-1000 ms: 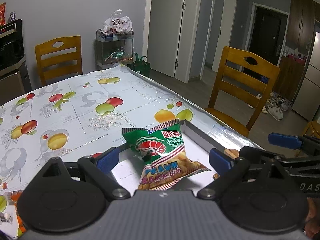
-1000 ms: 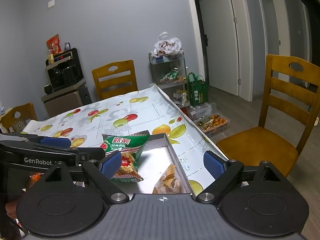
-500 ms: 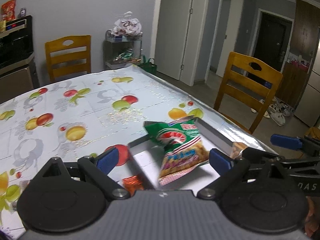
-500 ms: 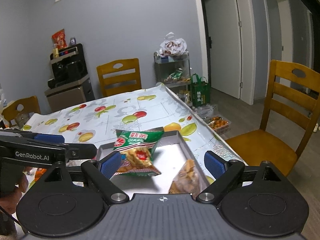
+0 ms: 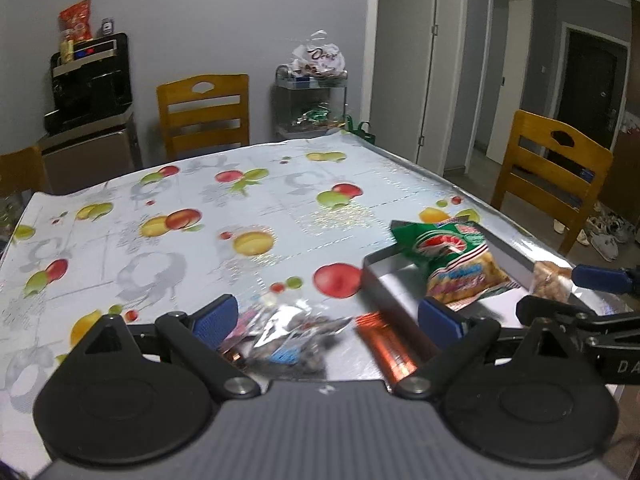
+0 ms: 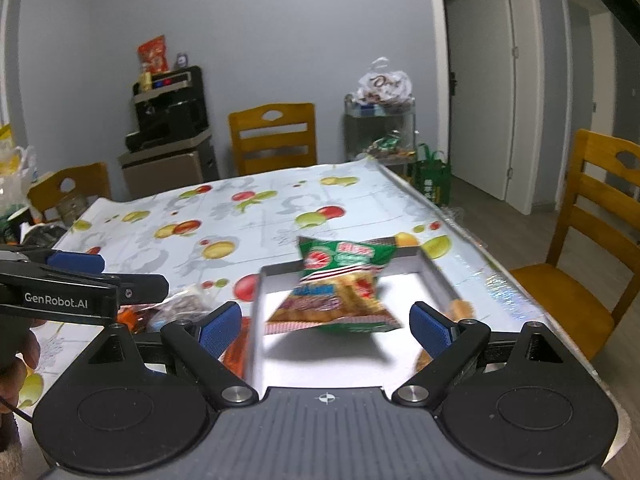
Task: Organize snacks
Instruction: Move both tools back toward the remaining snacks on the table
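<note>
Now we have swung our left gripper [image 5: 326,316] leftward off the tray [image 5: 376,280] and over loose snacks on the tablecloth [image 5: 160,240], its jaws wide and empty. Our right gripper [image 6: 326,330] gapes too, holding nothing. The prawn cracker bag [image 6: 340,292] lies in the tray, so a clear candy packet [image 5: 280,332] looks next.

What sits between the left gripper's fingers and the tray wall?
In the left wrist view, an orange foil packet lies on the tablecloth between the clear snack bag in front of the left gripper and the tray wall.
</note>
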`<move>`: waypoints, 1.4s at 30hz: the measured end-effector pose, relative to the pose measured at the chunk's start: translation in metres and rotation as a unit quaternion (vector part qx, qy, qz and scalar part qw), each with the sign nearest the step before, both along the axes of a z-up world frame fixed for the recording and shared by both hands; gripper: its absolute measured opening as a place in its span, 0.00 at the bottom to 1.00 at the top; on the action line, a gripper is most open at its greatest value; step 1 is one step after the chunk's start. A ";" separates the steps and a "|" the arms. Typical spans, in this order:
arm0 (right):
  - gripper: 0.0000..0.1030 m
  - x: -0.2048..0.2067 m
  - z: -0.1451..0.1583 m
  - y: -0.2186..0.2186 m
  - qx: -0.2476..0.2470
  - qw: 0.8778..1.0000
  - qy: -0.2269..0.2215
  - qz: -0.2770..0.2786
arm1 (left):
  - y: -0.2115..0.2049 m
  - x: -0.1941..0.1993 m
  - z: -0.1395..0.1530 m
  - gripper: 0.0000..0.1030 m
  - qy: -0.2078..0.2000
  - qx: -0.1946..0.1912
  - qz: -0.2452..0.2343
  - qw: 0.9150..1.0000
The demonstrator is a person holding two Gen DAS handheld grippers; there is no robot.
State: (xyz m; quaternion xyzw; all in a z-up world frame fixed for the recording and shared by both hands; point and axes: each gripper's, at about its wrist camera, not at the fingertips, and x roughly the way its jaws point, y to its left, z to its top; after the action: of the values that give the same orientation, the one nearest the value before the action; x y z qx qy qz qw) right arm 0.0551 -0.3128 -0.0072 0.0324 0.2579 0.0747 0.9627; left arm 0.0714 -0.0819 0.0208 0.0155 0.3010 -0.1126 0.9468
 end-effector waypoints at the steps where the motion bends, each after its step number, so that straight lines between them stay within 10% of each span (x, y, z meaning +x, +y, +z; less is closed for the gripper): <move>1: 0.89 -0.001 -0.001 0.004 -0.001 1.000 0.000 0.004 | 0.005 -0.002 -0.001 0.95 0.000 -0.001 0.004 1.000; 23: 0.91 -0.026 -0.020 0.060 -0.025 0.991 0.005 0.132 | 0.109 -0.054 -0.034 0.95 -0.006 0.025 0.090 0.996; 42: 0.89 -0.042 -0.052 0.090 -0.065 0.980 0.065 0.177 | 0.054 -0.029 -0.046 0.95 -0.014 0.053 0.007 0.998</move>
State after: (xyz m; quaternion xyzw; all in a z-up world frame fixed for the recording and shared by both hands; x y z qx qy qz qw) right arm 0.0127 -0.2224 -0.0591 -0.0719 0.3256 0.2250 0.9155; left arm 0.0428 -0.0280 -0.0254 0.0650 0.2934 -0.0897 0.9495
